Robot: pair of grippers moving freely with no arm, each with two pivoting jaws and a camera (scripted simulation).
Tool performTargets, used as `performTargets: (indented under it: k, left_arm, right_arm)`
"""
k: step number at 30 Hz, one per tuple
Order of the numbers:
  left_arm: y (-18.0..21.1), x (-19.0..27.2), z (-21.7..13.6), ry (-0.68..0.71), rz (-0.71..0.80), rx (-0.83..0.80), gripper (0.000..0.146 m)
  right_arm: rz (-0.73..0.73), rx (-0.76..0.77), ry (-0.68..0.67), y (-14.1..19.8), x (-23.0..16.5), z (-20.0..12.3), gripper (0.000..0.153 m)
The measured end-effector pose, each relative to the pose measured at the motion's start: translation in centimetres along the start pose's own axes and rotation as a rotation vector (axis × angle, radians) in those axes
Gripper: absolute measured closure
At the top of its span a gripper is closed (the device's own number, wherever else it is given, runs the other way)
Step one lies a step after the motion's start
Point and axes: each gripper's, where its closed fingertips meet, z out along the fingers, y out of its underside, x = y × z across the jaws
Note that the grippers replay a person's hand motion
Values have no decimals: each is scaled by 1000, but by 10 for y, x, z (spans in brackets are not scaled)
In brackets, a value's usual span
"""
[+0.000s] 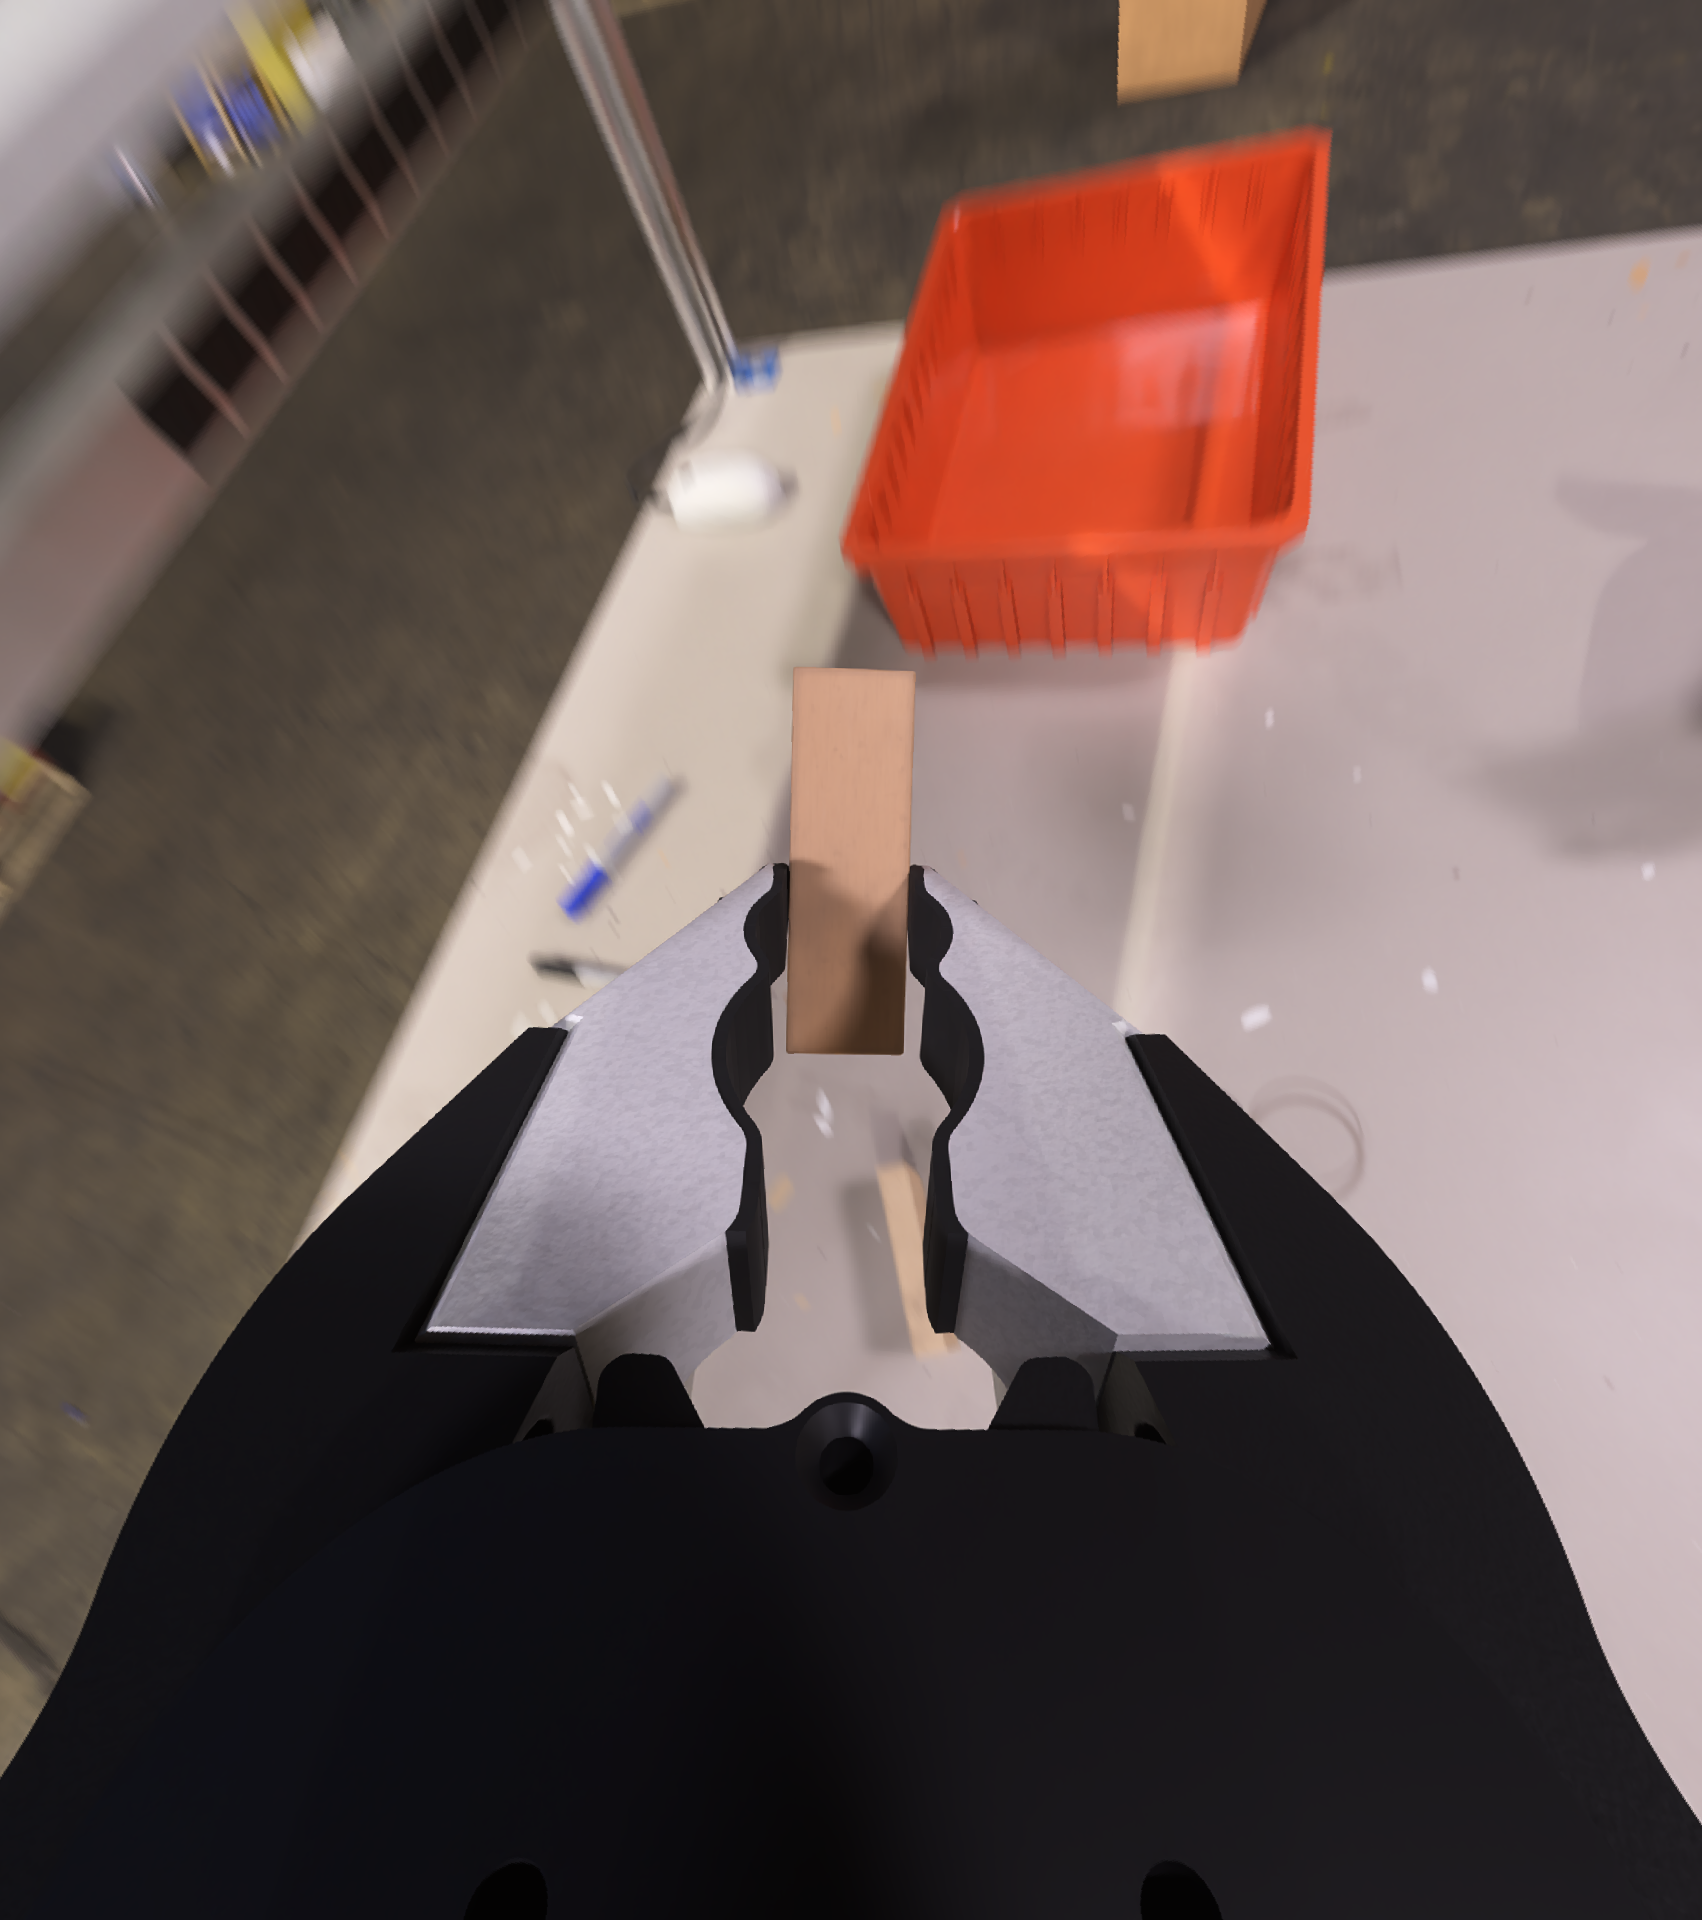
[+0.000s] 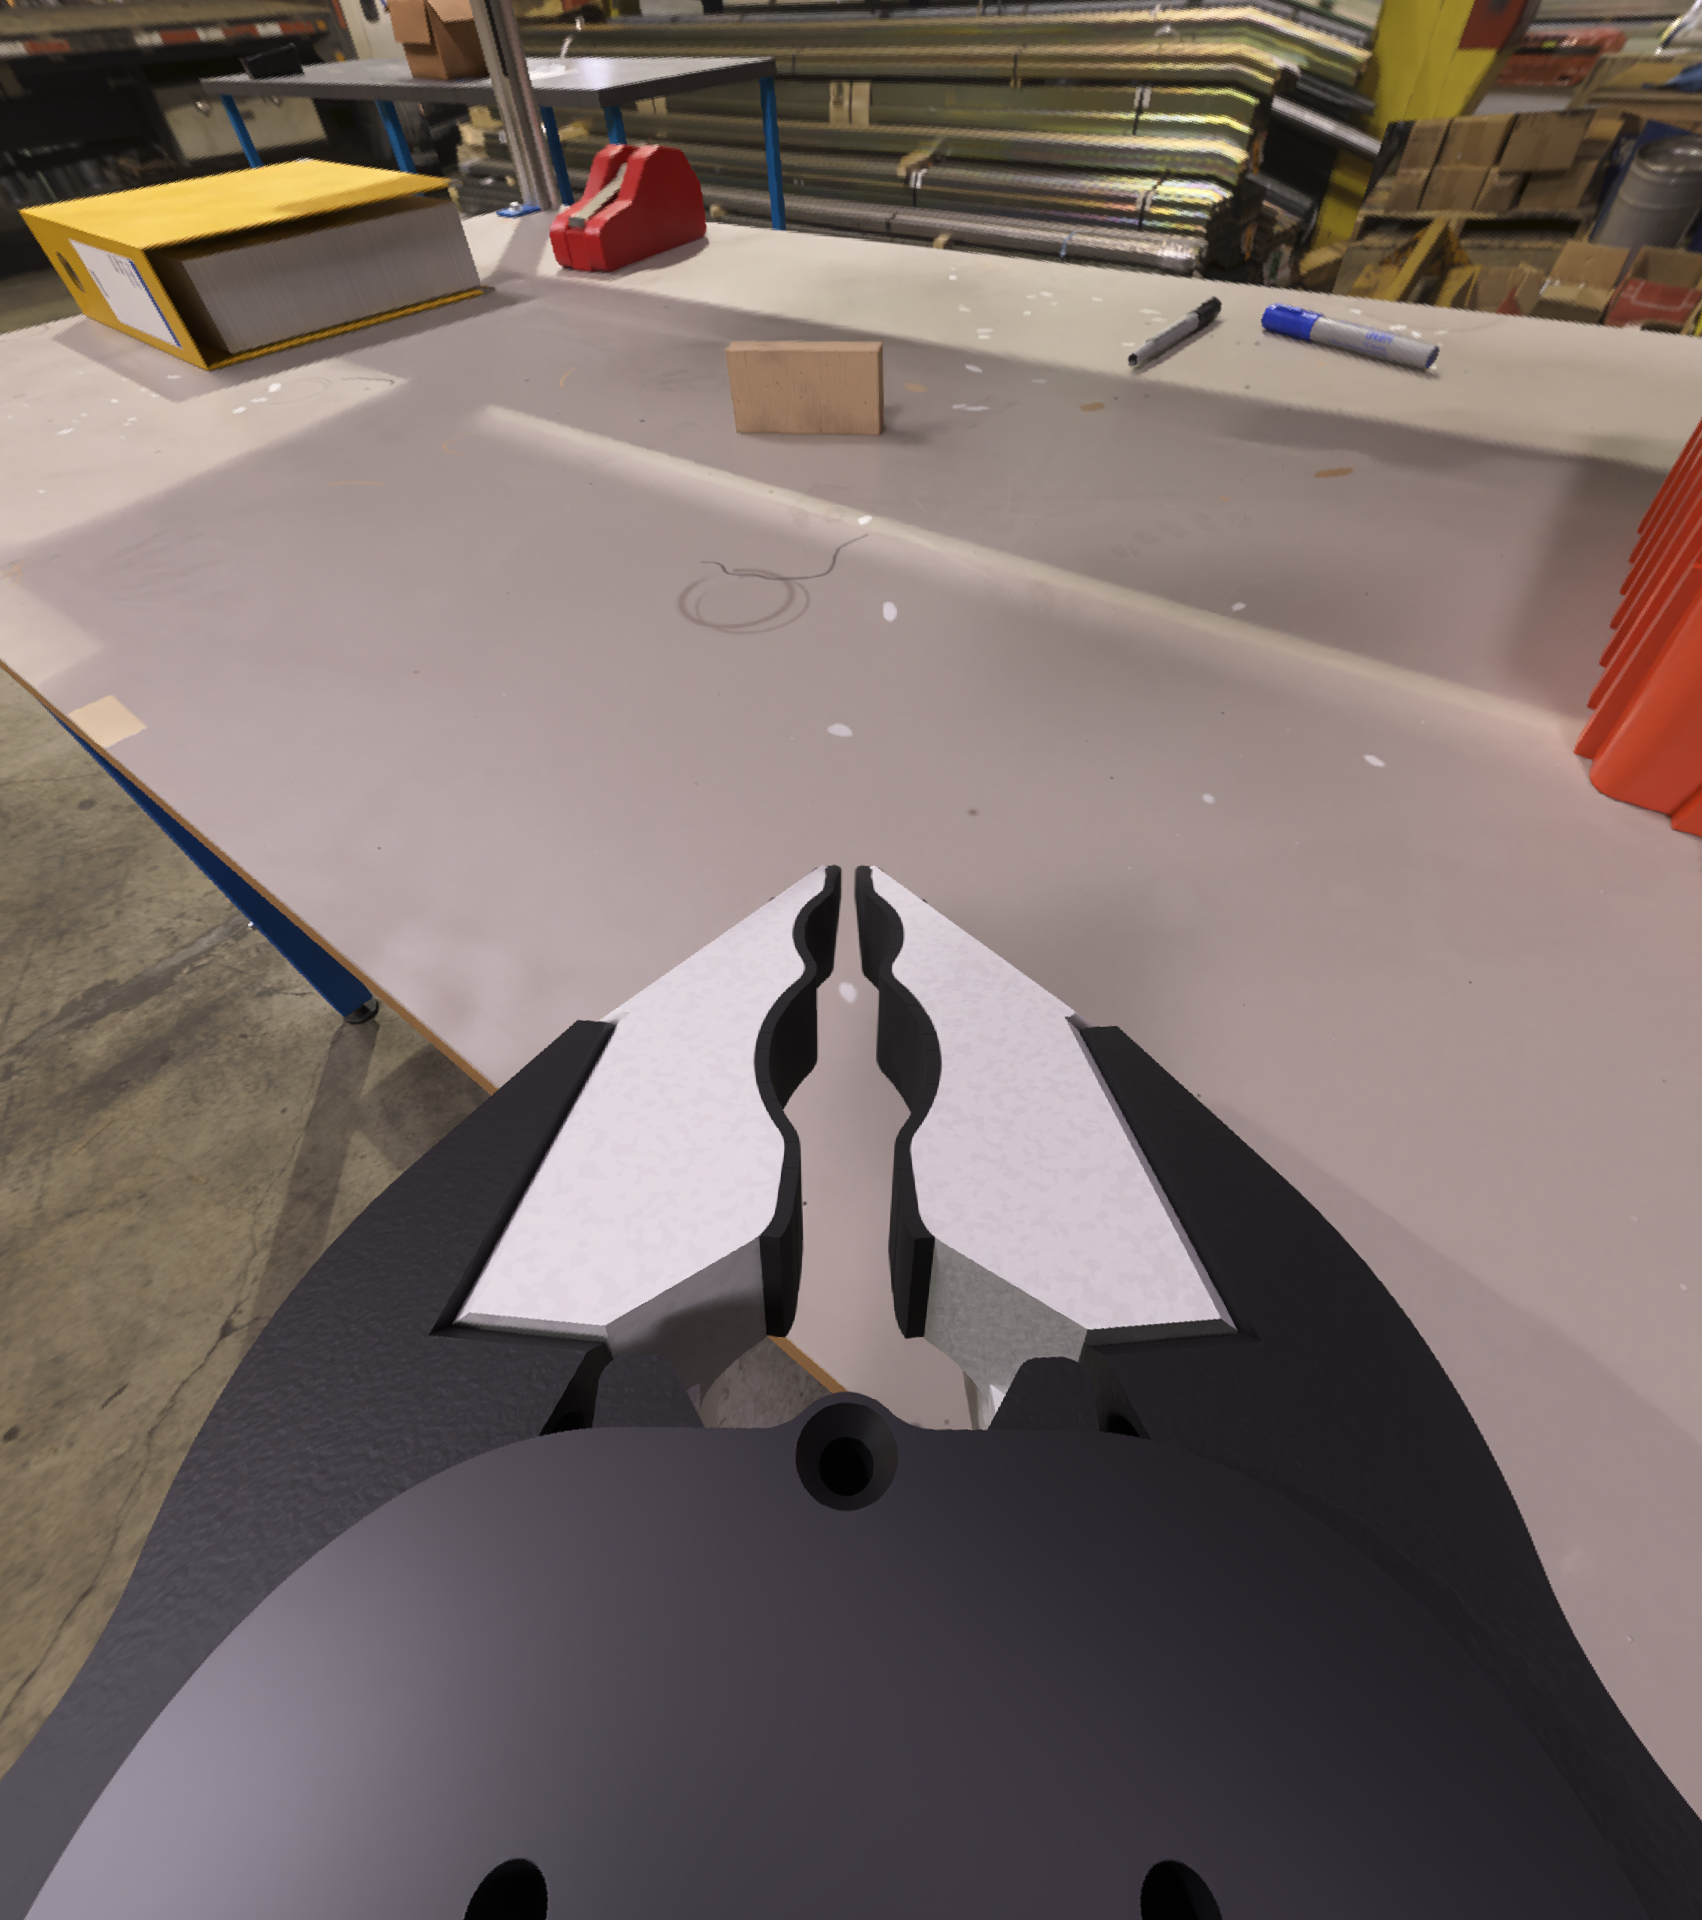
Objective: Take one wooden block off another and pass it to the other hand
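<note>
Left gripper [image 1: 848, 883] pinches one wooden block [image 1: 851, 831] by its near half, far end poking free, likely for the handover. Right gripper [image 2: 848, 878] hangs low over the table [image 2: 1034, 707], tongs nearly together, empty. Second block [image 2: 805, 388] stands alone there. Two markers [image 2: 1349, 335], one orange bin [image 1: 1096, 416].

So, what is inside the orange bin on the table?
The orange bin looks empty: its bare floor and inner walls show. Only the strip behind its near wall is hidden.
</note>
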Motion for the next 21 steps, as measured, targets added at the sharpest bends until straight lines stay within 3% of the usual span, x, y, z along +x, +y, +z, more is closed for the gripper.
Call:
performTargets:
  k: [6, 10, 14, 18, 21]
  left_arm:
    - [-159, 23, -64, -140, 247, 270, 124]
    - [-196, 52, -57, -104, 331, 335, 124]
    - [-159, 96, 10, -10, 365, 311, 124]
    - [-75, 174, 104, 101, 403, 288, 124]
    - [-21, 248, 151, 236, 401, 309, 124]
  right_arm:
    - [-32, 2, -9, -1, -8, -2, 134]
    - [-53, -7, 8, 1, -10, -7, 134]
    - [-51, 1, 21, 0, -10, -15, 134]
    - [-41, 33, 15, -3, -11, -20, 131]
    - [-68, 136, -5, -17, -9, -23, 120]
